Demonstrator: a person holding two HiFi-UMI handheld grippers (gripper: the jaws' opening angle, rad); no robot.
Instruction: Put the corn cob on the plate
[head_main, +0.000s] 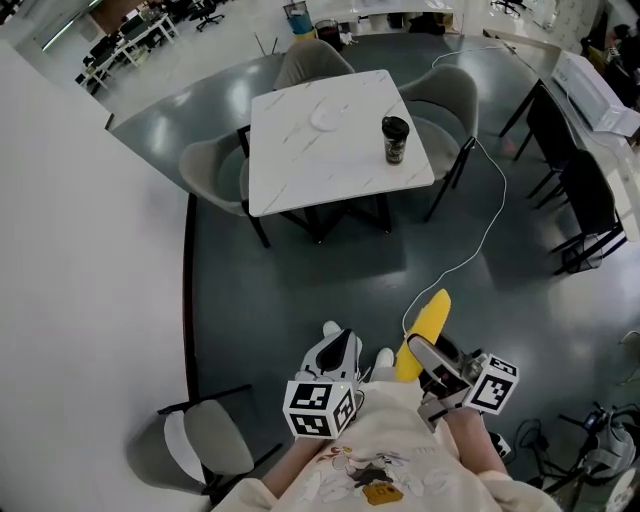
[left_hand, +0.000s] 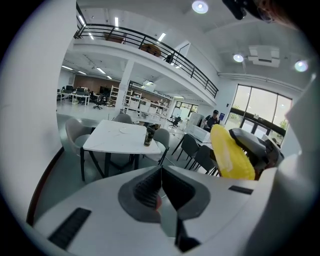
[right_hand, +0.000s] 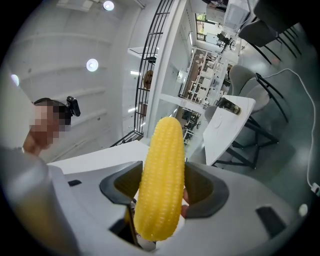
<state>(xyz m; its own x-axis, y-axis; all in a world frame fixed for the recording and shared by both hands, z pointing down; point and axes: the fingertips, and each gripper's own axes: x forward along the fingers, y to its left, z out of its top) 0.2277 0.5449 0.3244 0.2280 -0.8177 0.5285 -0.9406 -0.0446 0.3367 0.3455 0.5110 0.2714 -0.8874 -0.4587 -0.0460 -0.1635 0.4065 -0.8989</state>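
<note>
So the corn cob (right_hand: 160, 180) is pinched in the right gripper (right_hand: 162, 192). The two dark jaws press on it from either side, around its back half, and the rest of the cob sticks straight out past the jaw tips. From the head view the corn cob (head_main: 425, 330) pokes forward out of the right gripper (head_main: 440, 370), in the air over the grey floor (head_main: 300, 300) and close to the person's body. It's nowhere near where it's meant to go, since the plate (head_main: 328, 115) sits on the white table (head_main: 300, 160) well ahead. A dark cup (head_main: 395, 140) stands on that table too, near the right edge and apart from the plate. The left gripper (head_main: 335, 360) is held just beside the right one. In its own view the left gripper (left_hand: 161, 187) has its jaws pressed together with nothing between them, and the cob shows off to its right. Grey chairs (head_main: 210, 170) ring the table, and a white cable (head_main: 490, 230) snakes across the floor from the table side down toward the corn.
</note>
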